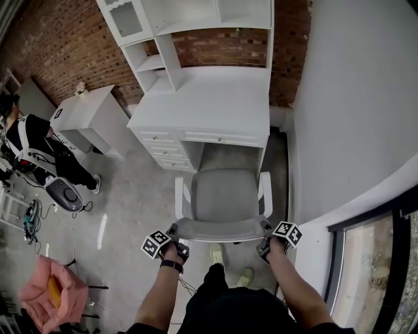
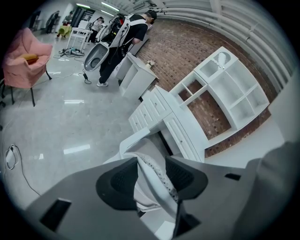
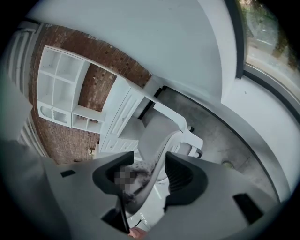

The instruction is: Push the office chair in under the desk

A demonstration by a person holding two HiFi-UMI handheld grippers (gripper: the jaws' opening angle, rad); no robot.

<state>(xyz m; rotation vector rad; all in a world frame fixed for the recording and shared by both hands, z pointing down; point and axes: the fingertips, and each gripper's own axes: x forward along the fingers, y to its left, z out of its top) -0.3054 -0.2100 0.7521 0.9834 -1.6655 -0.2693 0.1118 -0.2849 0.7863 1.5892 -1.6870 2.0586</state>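
Note:
A grey office chair (image 1: 224,196) with white armrests stands facing the white desk (image 1: 215,98), its seat front at the kneehole. My left gripper (image 1: 175,233) grips the left end of the backrest's top edge, and my right gripper (image 1: 266,232) grips the right end. In the left gripper view the mesh backrest rim (image 2: 157,173) fills the gap of the left gripper (image 2: 152,176), touching both pads. In the right gripper view the rim (image 3: 152,168) sits pinched in the right gripper (image 3: 150,176). The chair seat (image 3: 157,133) and desk (image 3: 126,108) lie beyond.
A white hutch (image 1: 176,19) tops the desk against a brick wall. A white wall (image 1: 353,98) and a window (image 1: 372,274) run close along the right. To the left are a white side cabinet (image 1: 85,114), a person (image 1: 26,147), floor cables (image 1: 32,218) and a pink chair (image 1: 52,293).

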